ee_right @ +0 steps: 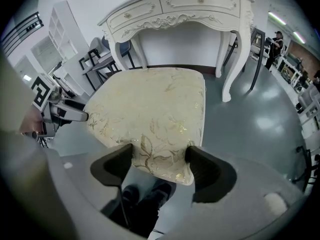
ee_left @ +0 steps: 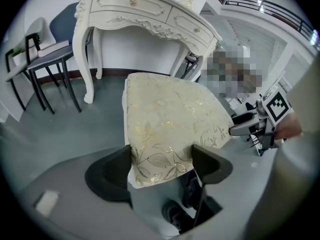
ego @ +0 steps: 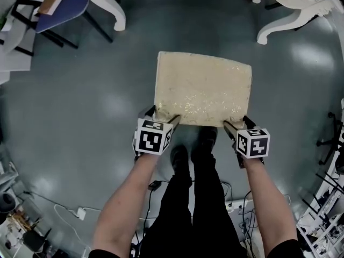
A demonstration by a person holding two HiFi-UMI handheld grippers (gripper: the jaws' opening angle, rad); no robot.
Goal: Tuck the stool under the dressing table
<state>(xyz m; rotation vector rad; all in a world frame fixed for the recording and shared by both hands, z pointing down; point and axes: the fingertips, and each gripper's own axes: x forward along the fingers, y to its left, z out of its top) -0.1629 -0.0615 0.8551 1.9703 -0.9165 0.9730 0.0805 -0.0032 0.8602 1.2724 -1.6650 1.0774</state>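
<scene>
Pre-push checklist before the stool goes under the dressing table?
1. Left gripper grip on the stool: ok, jaws shut on its near corner.
2. Right gripper grip: ok, jaws shut on the other near corner.
3. Stool lined up between the dressing table legs: ok, roughly.
4. Floor ahead free of obstacles: ok.
5. Seat fits beneath the drawers: cannot tell.
6. Stool feet on the floor: cannot tell, hidden.

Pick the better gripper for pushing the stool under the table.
Neither clearly: left gripper and right gripper each clamp a near stool corner, dressing table straight ahead. Use both.
</scene>
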